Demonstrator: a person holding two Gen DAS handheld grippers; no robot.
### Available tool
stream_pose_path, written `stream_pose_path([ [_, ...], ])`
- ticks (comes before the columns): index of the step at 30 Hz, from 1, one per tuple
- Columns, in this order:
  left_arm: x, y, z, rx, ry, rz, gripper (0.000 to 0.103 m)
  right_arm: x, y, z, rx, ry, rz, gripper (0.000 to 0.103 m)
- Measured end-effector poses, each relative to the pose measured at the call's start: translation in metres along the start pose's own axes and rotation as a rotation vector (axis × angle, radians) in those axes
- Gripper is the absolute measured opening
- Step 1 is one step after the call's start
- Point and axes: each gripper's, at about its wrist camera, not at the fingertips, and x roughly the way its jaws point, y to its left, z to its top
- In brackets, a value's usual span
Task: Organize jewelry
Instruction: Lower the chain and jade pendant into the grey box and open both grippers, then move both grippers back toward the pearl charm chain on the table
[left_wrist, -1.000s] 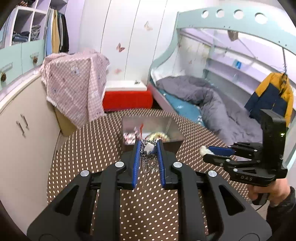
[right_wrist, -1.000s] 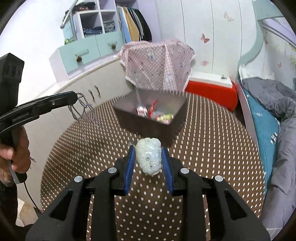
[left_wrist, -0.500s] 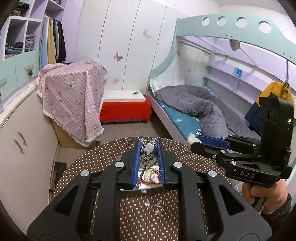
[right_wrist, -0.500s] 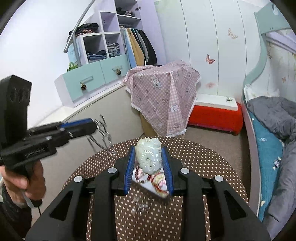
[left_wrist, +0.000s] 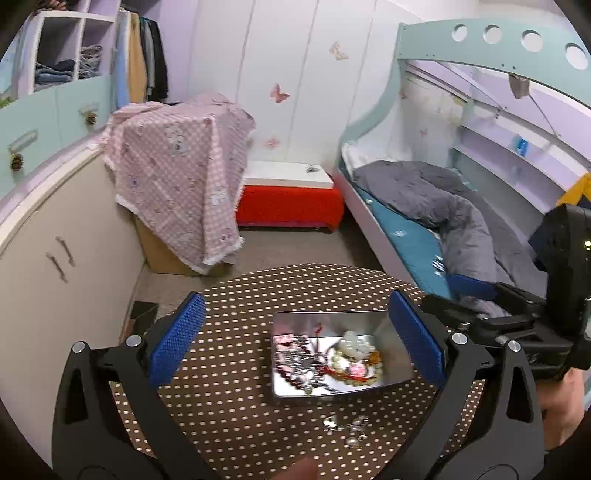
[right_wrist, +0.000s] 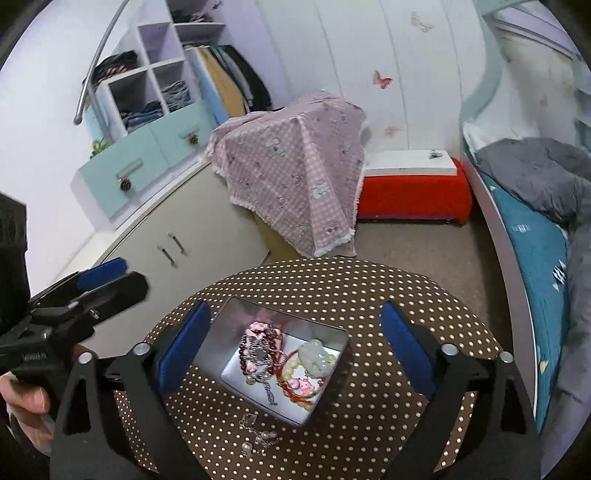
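My left gripper is opening wide with nothing between its pads; my right gripper likewise. The metal tin at table centre holds the jade pendant and silver chain; pearl earrings lie at its six o'clock.

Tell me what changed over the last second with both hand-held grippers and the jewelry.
Both let go over the metal box. The left hand-held gripper dropped its silver chain; the right hand-held gripper dropped the pale jade pendant. Both pieces now lie in the box, and both sets of jaws are opening with nothing between them. The small pieces on the dotted table stayed put.
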Motion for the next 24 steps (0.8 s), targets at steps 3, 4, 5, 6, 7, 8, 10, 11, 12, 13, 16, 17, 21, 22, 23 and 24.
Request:
stream_pose_path([
  [3, -0.014, -0.001, -0.007, -0.007, -0.024, 0.016, 0.097, -0.010, -0.001, -0.002, 0.011, -0.020, -0.009, 0.094],
  [4, -0.021, -0.001, -0.011, -0.008, -0.034, 0.021, 0.097, -0.014, -0.001, -0.003, 0.015, -0.027, -0.012, 0.094],
  [5, -0.026, -0.001, -0.013, -0.006, -0.042, 0.025, 0.097, -0.017, -0.001, -0.004, 0.016, -0.031, -0.010, 0.094],
  [6, -0.030, -0.002, -0.013, -0.004, -0.049, 0.030, 0.097, -0.021, -0.001, -0.004, 0.016, -0.037, -0.010, 0.094],
  [7, -0.032, -0.003, -0.013, -0.003, -0.056, 0.035, 0.097, -0.024, 0.000, -0.005, 0.013, -0.044, -0.014, 0.095],
  [8, -0.040, -0.003, -0.016, -0.003, -0.070, 0.042, 0.097, -0.028, 0.001, -0.006, 0.012, -0.051, -0.020, 0.095],
  [10, -0.047, -0.003, -0.018, -0.004, -0.083, 0.047, 0.097, -0.034, 0.003, -0.006, 0.013, -0.063, -0.020, 0.095],
  [11, -0.054, -0.004, -0.020, -0.003, -0.093, 0.051, 0.097, -0.040, 0.005, -0.007, 0.011, -0.074, -0.020, 0.095],
  [12, -0.058, -0.003, -0.021, 0.000, -0.101, 0.057, 0.097, -0.043, 0.007, -0.007, 0.009, -0.080, -0.023, 0.095],
  [13, -0.062, -0.003, -0.022, 0.003, -0.108, 0.063, 0.097, -0.048, 0.008, -0.007, 0.007, -0.086, -0.026, 0.095],
  [16, -0.077, -0.004, -0.027, 0.003, -0.135, 0.084, 0.097, -0.061, 0.013, -0.010, 0.007, -0.107, -0.026, 0.095],
  [17, -0.081, -0.004, -0.030, 0.003, -0.142, 0.090, 0.097, -0.067, 0.016, -0.012, 0.000, -0.117, -0.026, 0.095],
  [21, -0.092, -0.009, -0.038, 0.006, -0.161, 0.114, 0.097, -0.082, 0.027, -0.017, -0.031, -0.140, -0.043, 0.095],
  [22, -0.094, -0.009, -0.040, 0.007, -0.162, 0.118, 0.097, -0.085, 0.029, -0.020, -0.040, -0.144, -0.049, 0.095],
  [23, -0.096, -0.010, -0.043, 0.009, -0.162, 0.123, 0.097, -0.088, 0.030, -0.022, -0.045, -0.148, -0.055, 0.095],
  [24, -0.098, -0.012, -0.047, 0.011, -0.160, 0.127, 0.097, -0.092, 0.032, -0.026, -0.049, -0.150, -0.064, 0.095],
])
